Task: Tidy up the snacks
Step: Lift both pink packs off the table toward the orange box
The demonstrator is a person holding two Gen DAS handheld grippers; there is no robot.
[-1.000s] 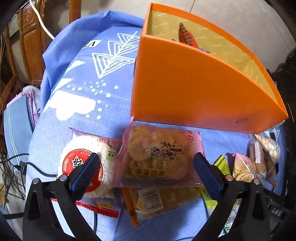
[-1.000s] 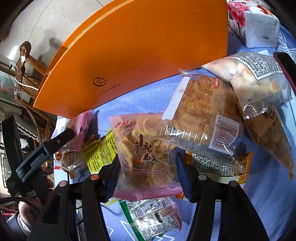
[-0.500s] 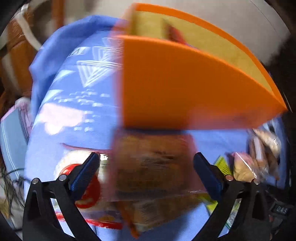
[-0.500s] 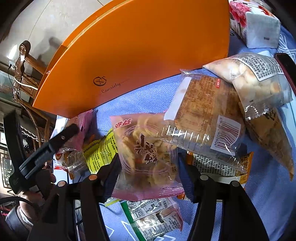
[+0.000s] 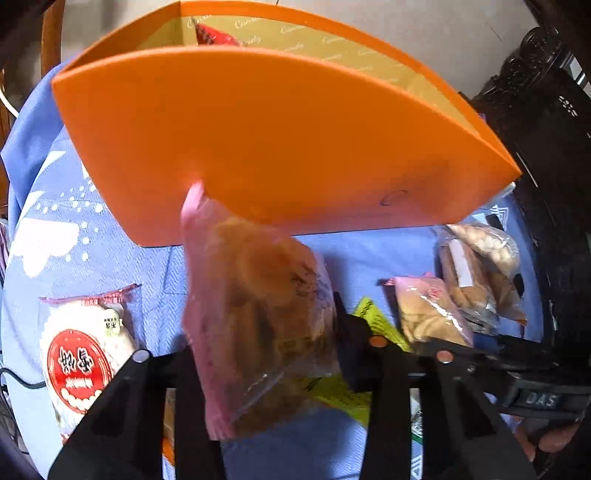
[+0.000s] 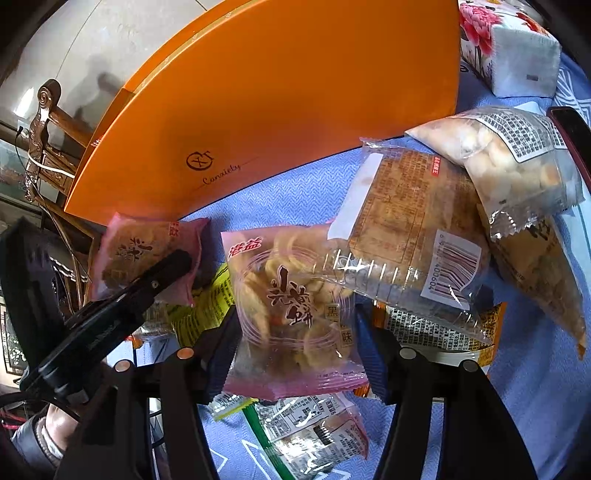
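Observation:
My left gripper (image 5: 264, 343) is shut on a pink cookie packet (image 5: 258, 302) and holds it tilted, lifted just in front of the orange box (image 5: 280, 144). The same packet (image 6: 144, 254) and left gripper show in the right wrist view. My right gripper (image 6: 295, 343) is shut on a second pink cookie packet (image 6: 295, 310) lying on the snack pile. The orange box (image 6: 280, 107) stands behind it. A red packet (image 5: 212, 35) sticks up inside the box.
A round rice-cracker packet (image 5: 83, 354) lies left on the blue cloth (image 5: 51, 229). Clear packets of biscuits (image 6: 417, 232) and puffs (image 6: 509, 155) lie right, with yellow and barcode packets beneath. A floral tissue box (image 6: 509, 55) stands far right. A dark phone (image 6: 572, 129) lies at the edge.
My left gripper has closed on the pink cookie packet and lifted it off the pile toward the orange box. My right gripper has stayed clamped on its packet, nearly still.

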